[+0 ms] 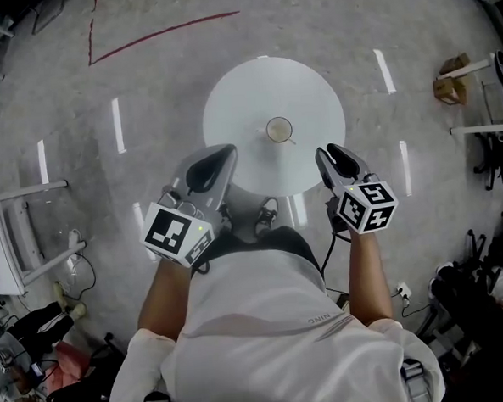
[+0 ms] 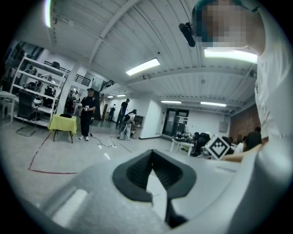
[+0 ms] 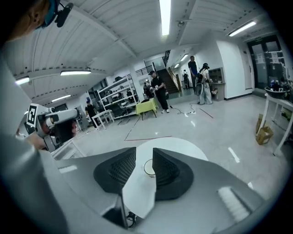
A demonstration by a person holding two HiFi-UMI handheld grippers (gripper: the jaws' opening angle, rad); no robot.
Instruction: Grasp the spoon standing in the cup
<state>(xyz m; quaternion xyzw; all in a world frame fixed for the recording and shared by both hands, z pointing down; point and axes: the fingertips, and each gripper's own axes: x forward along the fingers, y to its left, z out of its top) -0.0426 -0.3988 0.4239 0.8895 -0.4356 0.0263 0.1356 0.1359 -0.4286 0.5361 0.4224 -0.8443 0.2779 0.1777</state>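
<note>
A small white cup [image 1: 279, 130] stands near the middle of a round white table [image 1: 236, 95]. A thin spoon handle [image 1: 291, 140] pokes out past its rim; the bowl is hidden inside. My left gripper [image 1: 225, 153] hovers at the table's near left edge, and its jaw tips meet with nothing between them [image 2: 151, 153]. At the near right edge, my right gripper [image 1: 326, 153] is short of the cup. Its jaws stand apart [image 3: 144, 151], and the right gripper view shows the cup [image 3: 147, 168] through the gap, farther off and untouched.
Grey floor surrounds the table, with red tape lines [image 1: 165, 31] at the back. A cardboard box [image 1: 452, 77] and white frame [image 1: 481, 97] stand at right, and a white cart [image 1: 16, 236] and cables at left. Distant people and a yellow table [image 2: 62, 123] appear in the gripper views.
</note>
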